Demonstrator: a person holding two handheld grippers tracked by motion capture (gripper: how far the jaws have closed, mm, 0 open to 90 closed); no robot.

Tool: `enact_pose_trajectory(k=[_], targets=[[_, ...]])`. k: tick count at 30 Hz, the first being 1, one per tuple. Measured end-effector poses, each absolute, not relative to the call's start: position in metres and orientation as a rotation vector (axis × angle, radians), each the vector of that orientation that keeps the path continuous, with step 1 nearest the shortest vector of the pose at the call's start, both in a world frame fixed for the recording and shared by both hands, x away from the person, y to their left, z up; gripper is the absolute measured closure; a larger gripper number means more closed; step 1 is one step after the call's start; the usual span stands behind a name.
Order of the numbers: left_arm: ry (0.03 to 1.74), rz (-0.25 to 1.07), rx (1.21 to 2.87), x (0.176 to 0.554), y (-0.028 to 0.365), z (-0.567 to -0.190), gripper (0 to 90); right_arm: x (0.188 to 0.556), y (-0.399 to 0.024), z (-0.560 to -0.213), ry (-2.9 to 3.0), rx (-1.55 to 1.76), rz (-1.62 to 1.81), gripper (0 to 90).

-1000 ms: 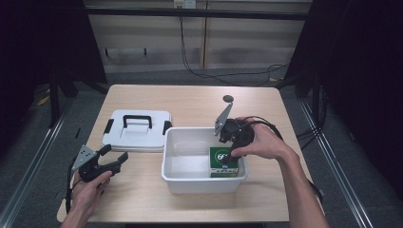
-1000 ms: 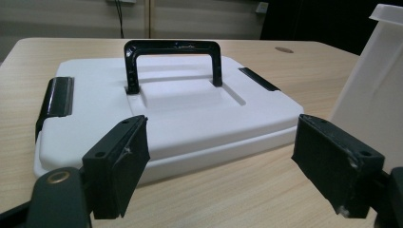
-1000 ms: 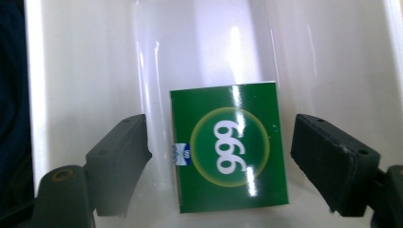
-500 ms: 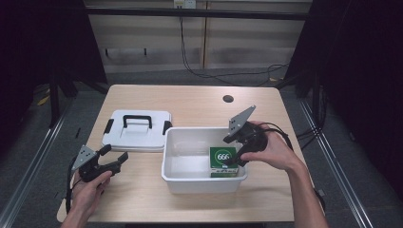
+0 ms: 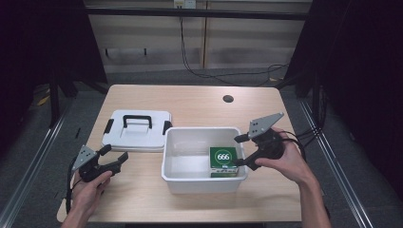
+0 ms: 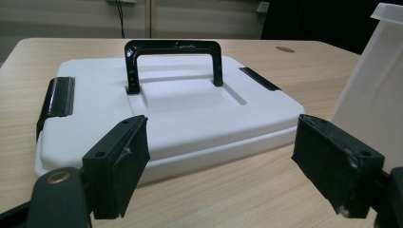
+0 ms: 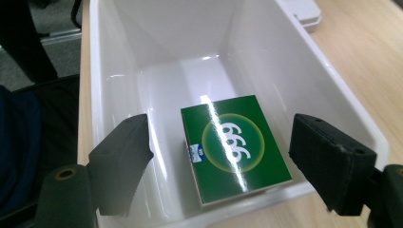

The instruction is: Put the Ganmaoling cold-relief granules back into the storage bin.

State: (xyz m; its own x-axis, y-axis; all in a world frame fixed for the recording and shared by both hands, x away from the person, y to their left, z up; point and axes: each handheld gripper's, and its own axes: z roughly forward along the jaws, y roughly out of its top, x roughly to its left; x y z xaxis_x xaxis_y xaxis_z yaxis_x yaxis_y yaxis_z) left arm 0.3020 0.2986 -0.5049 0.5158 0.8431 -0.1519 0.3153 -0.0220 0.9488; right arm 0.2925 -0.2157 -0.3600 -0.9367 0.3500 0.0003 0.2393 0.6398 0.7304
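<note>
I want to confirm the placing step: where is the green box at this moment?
In the high view the green box lies flat inside the white bin, at its right end, next to the open right gripper.

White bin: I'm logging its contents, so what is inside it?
Inside the white bin lies one green box marked 666, flat on the bottom. Whatever is under the box is covered.

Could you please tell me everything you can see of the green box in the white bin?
The green box is flat and rectangular, glossy like printed card, with pale edges. Its top face bears white "666" inside a light ring, plus a small blue-and-white mark near one edge. It lies flat, face up, on the floor of the white bin, in the corner nearest the right gripper. That gripper's open jaws sit above the bin's rim, apart from the box.
</note>
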Motion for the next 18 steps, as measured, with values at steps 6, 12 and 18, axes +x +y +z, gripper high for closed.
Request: enact_pose_trajectory(k=[6, 12, 18], targets=[[1.020, 0.566, 1.591, 0.302, 0.299, -0.505, 19.1, 0.283, -0.227, -0.363, 2.654, 0.535, 1.205, 22.5], [1.017, 0.567, 1.593, 0.302, 0.299, -0.505, 19.2, 0.274, -0.240, -0.360, 2.553, 0.582, 1.286, 21.3], [1.020, 0.564, 1.593, 0.302, 0.299, -0.505, 19.1, 0.264, -0.253, -0.362, 2.472, 0.661, 1.280, 20.2]])
